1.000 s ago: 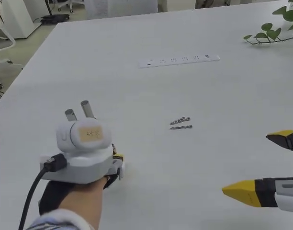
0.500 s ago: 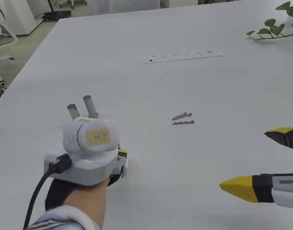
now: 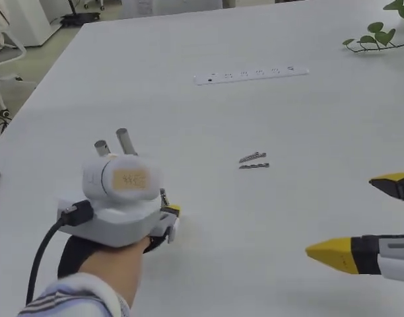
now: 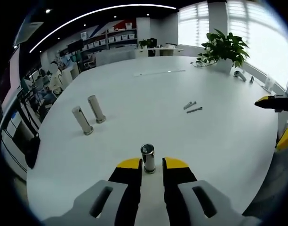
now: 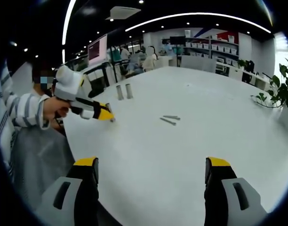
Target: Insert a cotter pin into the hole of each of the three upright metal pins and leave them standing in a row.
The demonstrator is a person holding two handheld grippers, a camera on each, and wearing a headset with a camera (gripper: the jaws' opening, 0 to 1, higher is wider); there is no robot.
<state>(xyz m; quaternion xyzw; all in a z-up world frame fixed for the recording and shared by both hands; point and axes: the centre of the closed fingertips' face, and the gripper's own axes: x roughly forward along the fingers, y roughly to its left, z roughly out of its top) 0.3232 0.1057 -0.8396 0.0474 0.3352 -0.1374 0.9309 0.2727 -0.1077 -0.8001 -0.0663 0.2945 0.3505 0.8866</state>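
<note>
One metal pin (image 4: pixel 148 157) stands upright on the worktop (image 3: pixel 288 119), toward its left edge and right between the yellow tips of the left claw (image 4: pixel 152 165). The tips sit close on either side of the pin; I cannot tell whether they actually squeeze it. A second pin (image 4: pixel 82 120) and a third pin (image 4: pixel 96 108) stand upright beyond it, near each other but not touching, and apart from the first. Two cotter pins (image 3: pixel 253 161) lie flat and close together toward the middle of the worktop, well apart from all three pins. The right claw (image 3: pixel 364 218) is held over the near right part of the worktop, its tips spread wide with nothing between them. A power strip (image 3: pixel 251 74) lies toward the far edge. A plant (image 3: pixel 380 30) trails in at the far right corner.
</note>
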